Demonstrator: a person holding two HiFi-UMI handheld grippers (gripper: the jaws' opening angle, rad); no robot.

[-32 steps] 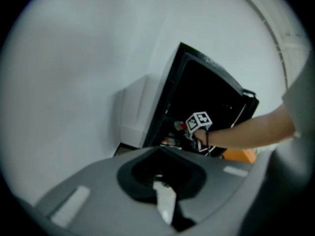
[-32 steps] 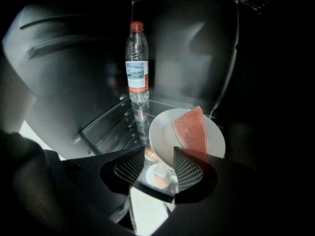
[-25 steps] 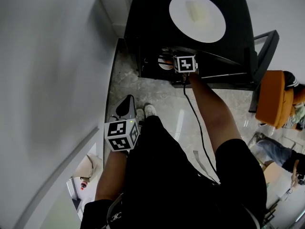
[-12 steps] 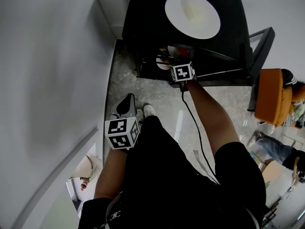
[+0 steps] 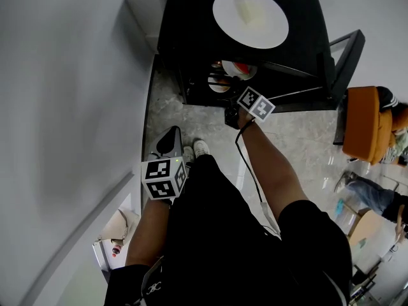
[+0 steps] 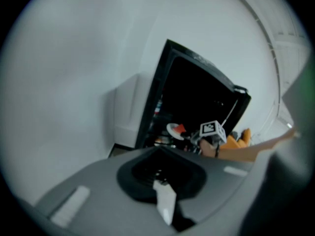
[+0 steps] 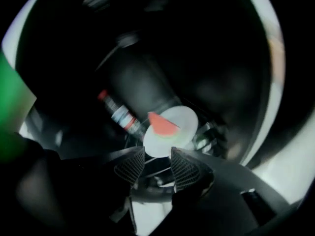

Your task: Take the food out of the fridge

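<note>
We are at the reach-and-grasp step. The fridge (image 5: pixel 185 30) stands with its door (image 5: pixel 341 62) swung open, and the right gripper (image 7: pixel 157 154) is pushed into the fridge's open front. The task's thing is a small plate (image 7: pixel 178 121) carrying a red watermelon slice (image 7: pixel 161 124). It sits on a wire shelf inside the fridge, near the front edge. A bottle (image 7: pixel 120 113) lies deeper in the fridge, just beside the plate.

In the right gripper view the jaws stand a narrow way apart. The plate's near rim reaches just to the gap between their tips. We judge that they have not closed on it: the plate shows beyond the pads, not pinched between them. From the head view, the plate (image 5: pixel 239 69) shows at the fridge's mouth, just beyond the gripper's marker cube (image 5: pixel 256 104).

The left gripper (image 5: pixel 171 139) hangs low in front of the fridge, well apart from its opening. Its jaws look drawn together, with nothing in them. It takes no part at present.

On top of the fridge rests a large white plate (image 5: pixel 271 34) with a pale piece of food (image 5: pixel 245 8).

As we judge it, the next move is to ease the right gripper a little further in so the rim sits well between the pads. We would then close firmly and draw the plate out level. The rim is thin and smooth, so a shallow bite could slip. Any tilt on the way out of the fridge could also slide the slice off.
</note>
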